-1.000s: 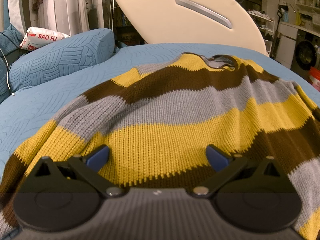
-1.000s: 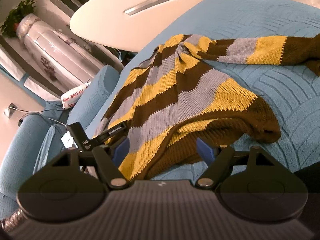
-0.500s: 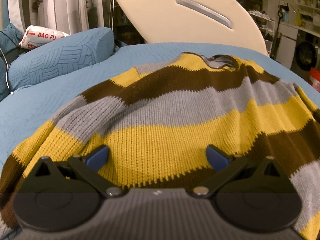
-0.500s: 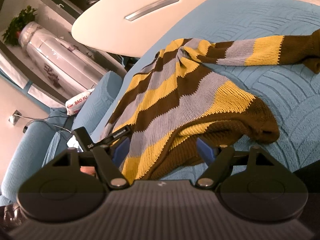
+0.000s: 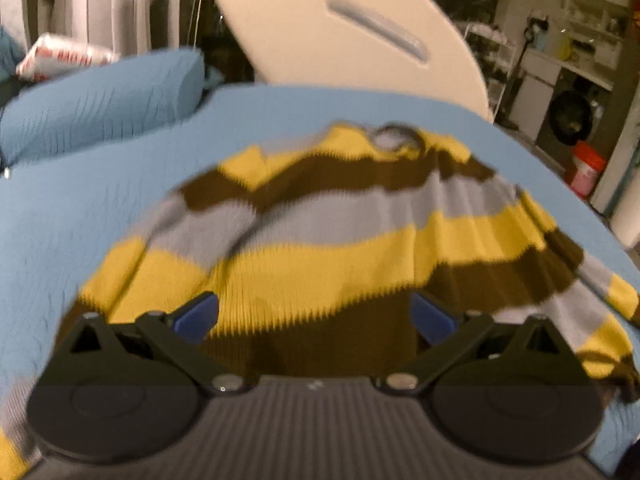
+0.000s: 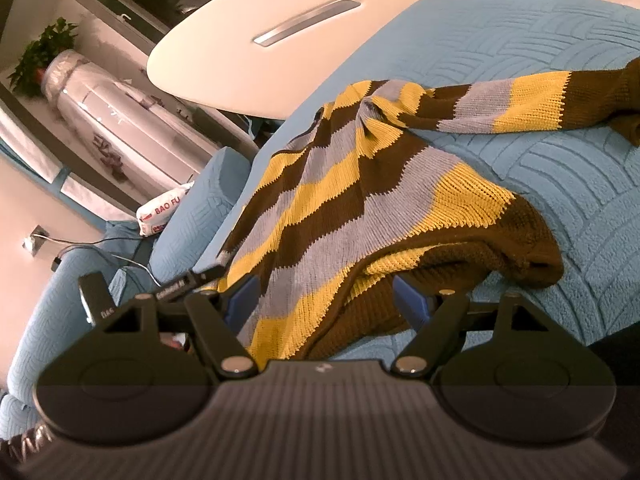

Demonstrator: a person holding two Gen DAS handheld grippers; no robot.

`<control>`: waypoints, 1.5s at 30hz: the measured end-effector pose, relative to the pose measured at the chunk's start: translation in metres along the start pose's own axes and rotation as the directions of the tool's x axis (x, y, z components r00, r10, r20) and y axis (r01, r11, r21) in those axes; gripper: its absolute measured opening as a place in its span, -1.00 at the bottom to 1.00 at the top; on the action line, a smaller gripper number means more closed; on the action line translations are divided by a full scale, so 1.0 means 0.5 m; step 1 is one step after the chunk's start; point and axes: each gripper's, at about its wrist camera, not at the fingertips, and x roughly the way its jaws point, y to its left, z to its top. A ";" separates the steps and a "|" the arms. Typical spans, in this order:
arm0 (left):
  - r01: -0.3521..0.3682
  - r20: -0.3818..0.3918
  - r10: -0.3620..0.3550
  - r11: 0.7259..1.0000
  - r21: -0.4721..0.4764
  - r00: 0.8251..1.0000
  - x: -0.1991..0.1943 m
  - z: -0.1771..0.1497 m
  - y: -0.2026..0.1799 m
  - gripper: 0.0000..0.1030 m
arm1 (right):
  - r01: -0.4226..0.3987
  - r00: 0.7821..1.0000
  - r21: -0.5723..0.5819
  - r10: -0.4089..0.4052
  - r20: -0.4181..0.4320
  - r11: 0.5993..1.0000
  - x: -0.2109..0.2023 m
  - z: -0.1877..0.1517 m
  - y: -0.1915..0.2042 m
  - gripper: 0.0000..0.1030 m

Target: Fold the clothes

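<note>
Left wrist view shows a blue pillow (image 5: 104, 88) far left, then a striped sweater (image 5: 340, 232) lying spread on the blue bed (image 5: 80, 208). The left tongs (image 5: 316, 316) are spread wide over the sweater's brown hem and pinch nothing. In the right wrist view, the right tongs (image 6: 324, 300) are spread wide too, with a bunched sweater (image 6: 360, 208) edge between them, not squeezed.

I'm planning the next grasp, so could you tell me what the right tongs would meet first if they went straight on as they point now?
Most likely the striped sweater: its bunched brown hem lies between the open right tongs, though depth is hard to judge.
</note>
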 end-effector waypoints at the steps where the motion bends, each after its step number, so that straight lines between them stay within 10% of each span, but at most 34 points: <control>1: -0.006 -0.021 0.006 1.000 0.002 1.000 0.011 -0.009 -0.002 1.00 | 0.000 1.000 -0.002 0.000 -0.001 1.000 0.001 0.000 0.001 0.51; 4: -0.024 -0.084 0.024 1.000 0.008 0.996 0.043 -0.036 -0.008 1.00 | 0.005 1.000 -0.015 -0.005 -0.003 1.000 0.000 -0.002 0.004 0.51; 18: -0.043 0.125 0.031 0.995 0.093 0.992 0.039 -0.105 -0.024 1.00 | 0.027 1.000 0.005 -0.027 -0.011 1.000 0.005 0.001 -0.003 0.51; 45: -0.072 0.090 0.064 0.993 0.088 0.994 0.002 -0.126 -0.019 1.00 | 0.017 1.000 0.051 -0.018 0.020 0.999 -0.002 0.004 -0.016 0.51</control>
